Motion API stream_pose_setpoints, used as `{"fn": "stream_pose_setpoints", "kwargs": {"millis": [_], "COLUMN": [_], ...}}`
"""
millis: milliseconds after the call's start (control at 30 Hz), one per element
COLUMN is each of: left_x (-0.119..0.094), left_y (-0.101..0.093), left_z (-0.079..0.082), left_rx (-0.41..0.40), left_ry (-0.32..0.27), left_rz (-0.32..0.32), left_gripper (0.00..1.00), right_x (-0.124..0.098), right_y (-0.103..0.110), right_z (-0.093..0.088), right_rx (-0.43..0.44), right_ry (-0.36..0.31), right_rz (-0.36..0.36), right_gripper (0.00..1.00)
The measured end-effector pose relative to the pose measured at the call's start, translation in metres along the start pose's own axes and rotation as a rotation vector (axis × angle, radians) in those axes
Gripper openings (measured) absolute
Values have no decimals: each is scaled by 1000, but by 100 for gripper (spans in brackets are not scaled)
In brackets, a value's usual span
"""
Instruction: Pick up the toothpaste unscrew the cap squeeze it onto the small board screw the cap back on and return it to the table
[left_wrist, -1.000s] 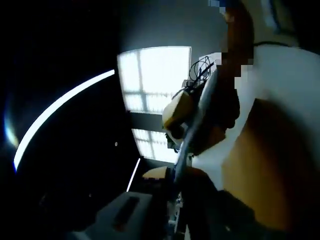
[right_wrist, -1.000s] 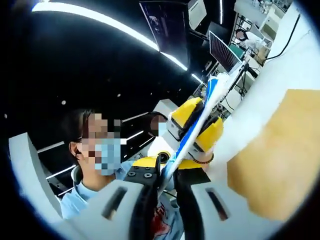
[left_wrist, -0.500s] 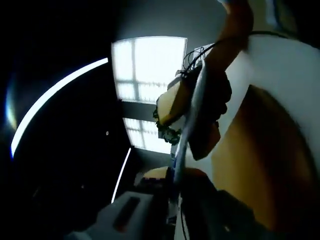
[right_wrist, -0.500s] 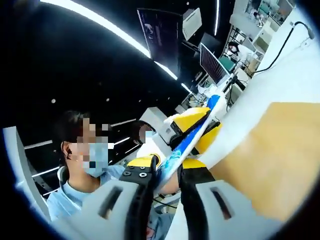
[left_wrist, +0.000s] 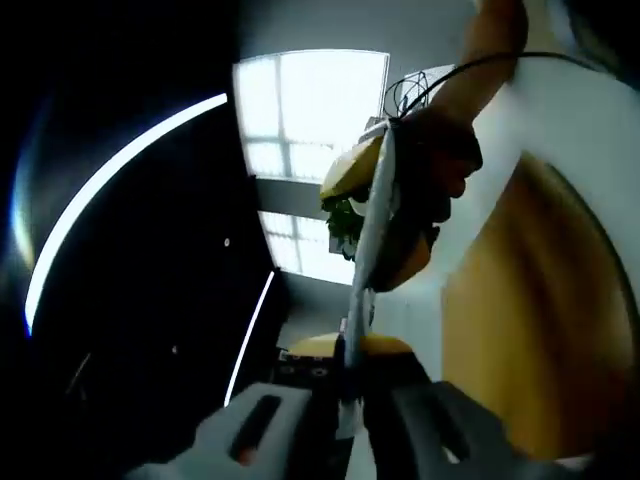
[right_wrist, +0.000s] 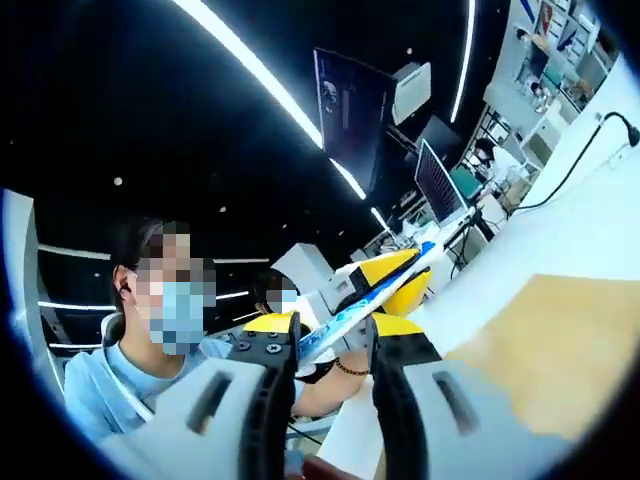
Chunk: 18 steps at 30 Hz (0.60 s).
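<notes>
**Layout at the current moment**

In the right gripper view, the toothpaste tube (right_wrist: 372, 288) is held between the right gripper (right_wrist: 325, 345) and the left gripper (right_wrist: 385, 272), which is seen beyond it, above the table (right_wrist: 560, 235). The small board (right_wrist: 545, 345) lies on the table to the right of the tube. A person (right_wrist: 150, 330) is placed left of the grippers.

In the left gripper view, the tube (left_wrist: 368, 240) runs upward from the left gripper (left_wrist: 350, 385) to the right gripper (left_wrist: 390, 215); the board (left_wrist: 525, 330) lies to its right.
</notes>
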<state>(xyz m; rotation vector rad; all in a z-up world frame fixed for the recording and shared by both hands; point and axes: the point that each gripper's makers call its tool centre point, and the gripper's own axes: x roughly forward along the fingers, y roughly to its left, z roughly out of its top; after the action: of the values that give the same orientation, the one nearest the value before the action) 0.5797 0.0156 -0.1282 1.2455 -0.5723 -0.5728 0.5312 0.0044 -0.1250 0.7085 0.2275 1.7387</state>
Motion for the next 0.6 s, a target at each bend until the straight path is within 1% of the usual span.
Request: {"fn": "stream_pose_setpoints", "kwargs": {"millis": [33,67,100,133,167,200,233,267,300,367,400,433,467,500,533,600], "left_x": [0,-1,-2,-2,-3,-3,-3,-3,-2,-2,-2,-2,-2,-2,-3,-6], "left_y": [1,3,6,7,8,10,9,8,6,1,-1,-4,-7,-11,-15,-27], "left_z": [-2,-3,-5,-6,-7,-8,-9,-10,-12,-13,-11,-9,-7,-4,1,12], "left_rx": [-25,-63,-89,-126,-177,-229,-268,-300,-338,-418,-459,-513,-591,-654,-701,-844], "left_ry": [-2,-5,-5,-9,-15,-22,-25,-23,-25,-36,-48,-60,-71,-86,-106,-144], "left_rz": [3,7,7,6,4,-5,-18,-27,-41,-79,-102,-128,-156,-196,-249,-362], "left_gripper": [5,5,5,4,4,4,4,4,4,4,4,4,4,4,4,4], "right_x": [-1,-3,-5,-9,-14,-16,-17,-17,-17,-11,-8,-5,-1,3,6,9], "right_y": [0,-1,-2,1,1,1,0,0,0,-1,-2,-1,1,3,4,7], "right_z": [4,13,21,29,37,40,43,42,42,34,30,25,20,18,17,19], "right_rx": [-46,-113,-184,-250,-286,-316,-384,-478,-537,-659,-687,-702,-716,-738,-762,-780], "right_ry": [-12,-42,-79,-121,-145,-154,-150,-128,-118,-70,-45,-22,-3,-3,-9,-31], "right_rz": [-4,-18,-34,-34,-57,-78,-103,-120,-137,-174,-183,-174,-162,-156,-161,-164], "right_gripper": [33,34,33,30,29,29,29,30,31,35,38,41,45,45,44,43]}}
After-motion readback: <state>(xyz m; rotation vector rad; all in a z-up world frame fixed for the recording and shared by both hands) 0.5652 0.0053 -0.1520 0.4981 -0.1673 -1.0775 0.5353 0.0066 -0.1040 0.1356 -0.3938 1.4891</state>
